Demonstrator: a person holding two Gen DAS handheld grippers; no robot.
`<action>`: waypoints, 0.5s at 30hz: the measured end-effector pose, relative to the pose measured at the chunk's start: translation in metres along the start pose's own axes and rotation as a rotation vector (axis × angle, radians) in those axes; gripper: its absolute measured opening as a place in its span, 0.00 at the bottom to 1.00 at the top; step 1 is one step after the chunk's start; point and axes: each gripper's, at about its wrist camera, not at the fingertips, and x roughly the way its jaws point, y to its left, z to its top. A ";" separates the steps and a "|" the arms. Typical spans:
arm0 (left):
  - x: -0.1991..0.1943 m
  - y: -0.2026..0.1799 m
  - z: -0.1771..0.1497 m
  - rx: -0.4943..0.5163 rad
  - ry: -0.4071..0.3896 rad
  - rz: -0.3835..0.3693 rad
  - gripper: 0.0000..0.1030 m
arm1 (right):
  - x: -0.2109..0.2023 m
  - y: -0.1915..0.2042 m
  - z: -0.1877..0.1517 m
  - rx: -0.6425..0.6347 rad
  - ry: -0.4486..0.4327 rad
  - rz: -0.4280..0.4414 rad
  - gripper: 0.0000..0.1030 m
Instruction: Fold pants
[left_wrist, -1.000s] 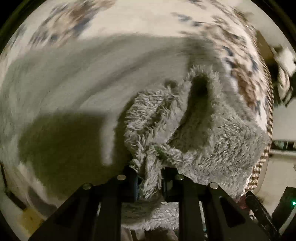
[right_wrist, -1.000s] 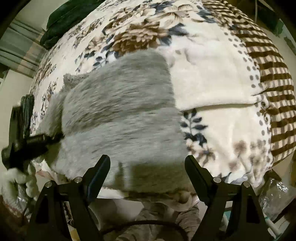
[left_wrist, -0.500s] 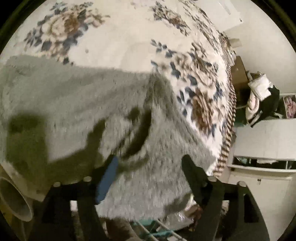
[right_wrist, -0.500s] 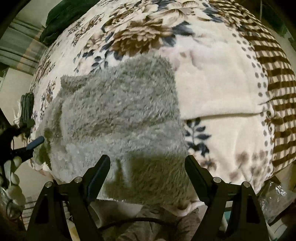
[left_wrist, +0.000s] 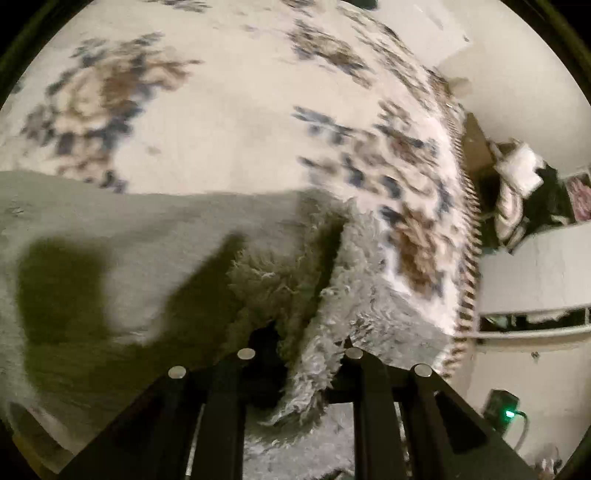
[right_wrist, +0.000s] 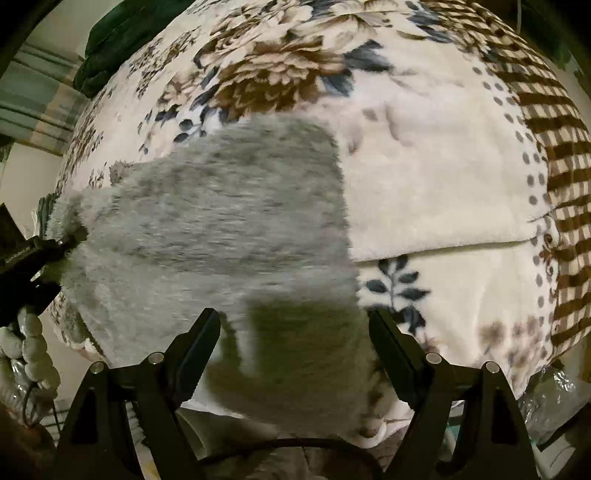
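Note:
The grey fluffy pants (right_wrist: 221, 229) lie folded on a floral blanket (right_wrist: 424, 177); they also show in the left wrist view (left_wrist: 147, 240). My left gripper (left_wrist: 306, 365) is shut on a fuzzy corner of the pants (left_wrist: 314, 373) at their left end, and it shows in the right wrist view (right_wrist: 70, 240) pinching that edge. My right gripper (right_wrist: 295, 350) is open and empty, its fingers hovering over the near edge of the pants.
The blanket has a brown checked border (right_wrist: 554, 147). A dark green bundle (right_wrist: 110, 48) lies at the far end. A white cabinet (left_wrist: 535, 280) and piled clothes (left_wrist: 517, 184) stand beside the bed. A device with a green light (left_wrist: 509, 413) sits low.
My left gripper was shut on the pants, opened half a second ago, and has now shut again on their fuzzy corner. My right gripper has stayed open above the near edge.

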 end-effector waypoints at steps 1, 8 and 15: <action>0.011 0.011 0.000 -0.018 0.036 0.022 0.14 | 0.002 0.003 0.001 -0.005 0.004 0.003 0.82; 0.015 0.019 -0.014 -0.041 0.084 0.101 0.61 | 0.003 0.034 0.002 -0.083 0.001 -0.011 0.82; -0.027 0.025 -0.052 0.003 0.013 0.184 0.86 | 0.013 0.072 -0.003 -0.114 -0.014 -0.120 0.96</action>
